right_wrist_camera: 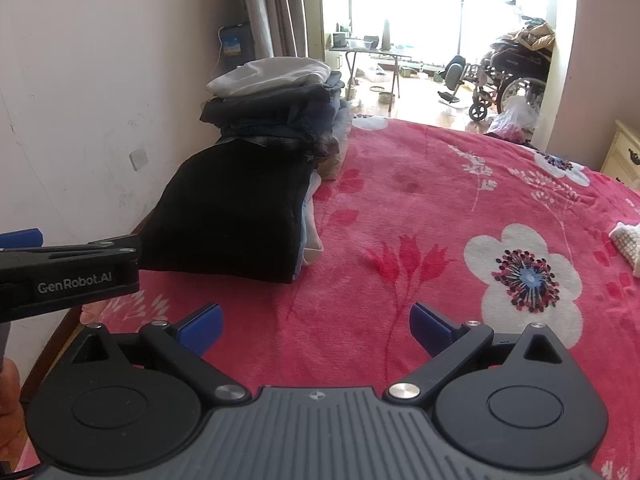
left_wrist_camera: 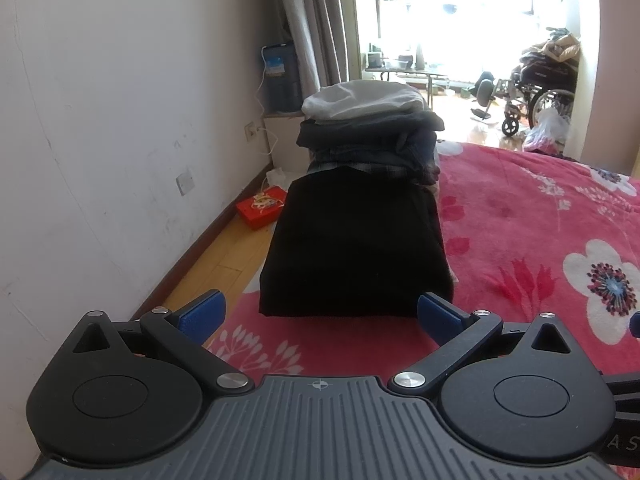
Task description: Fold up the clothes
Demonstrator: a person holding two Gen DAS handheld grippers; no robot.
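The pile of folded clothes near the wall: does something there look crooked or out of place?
Mostly tidy. The folded black garment lies flat on the red blanket. The taller stack behind it is slightly uneven: the light grey top piece sits skewed, and layers stick out on the side away from the wall. Both grippers are open and hold nothing.

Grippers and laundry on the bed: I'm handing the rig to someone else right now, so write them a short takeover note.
Left gripper: open, empty, just short of the folded black garment.
Right gripper: open, empty, over bare red floral bedspread.
Folded black garment lies flat at the bed's wall-side edge, on some lighter cloth; behind it stands a stack of folded clothes topped by a white piece.
Done: these items look folded.
Left: a small white knitted item lies on the bed at the right edge, apparently unfolded; little else is visible.
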